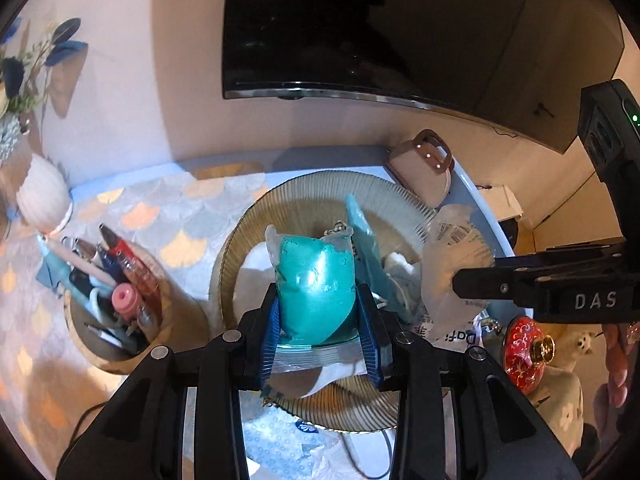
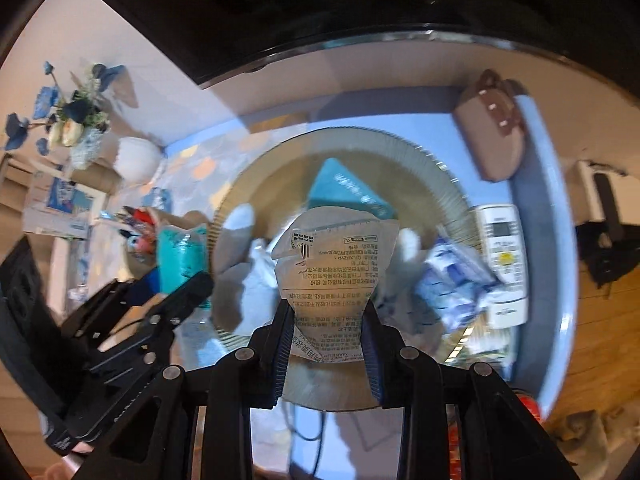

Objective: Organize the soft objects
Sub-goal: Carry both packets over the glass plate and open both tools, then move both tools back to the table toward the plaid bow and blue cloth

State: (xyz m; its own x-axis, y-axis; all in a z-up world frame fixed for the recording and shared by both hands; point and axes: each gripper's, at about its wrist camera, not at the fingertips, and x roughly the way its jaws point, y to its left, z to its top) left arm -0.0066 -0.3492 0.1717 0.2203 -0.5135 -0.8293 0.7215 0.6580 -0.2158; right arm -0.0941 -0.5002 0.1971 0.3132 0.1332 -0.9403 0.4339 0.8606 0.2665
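In the left wrist view, the far left of the frame holds a vase of blue flowers and a white ribbed pot against the wall. Lower left, a round holder crammed with pens and a pink cap stands on the scale-patterned bench, just beside the plate. At centre, the left claw is partly closed, its blue pads pressing both sides of a teal pouch in clear wrap, held above the ribbed gold plate. Behind the pouch, a flat teal packet and white cloth pieces lie on the plate. A dark screen fills the top. A brown bag sits past the plate's far rim. At right, the right claw's black body reaches in sideways with a pale printed sachet, and a red patterned jar stands below it.

In the right wrist view, the left claw and teal pouch appear at left, beside the plate's rim. At centre, the right claw is partly closed on the printed sachet, pinching its lower half above the plate. Blue-and-white packets crowd the plate's right edge, and a white remote lies further right on the bench.
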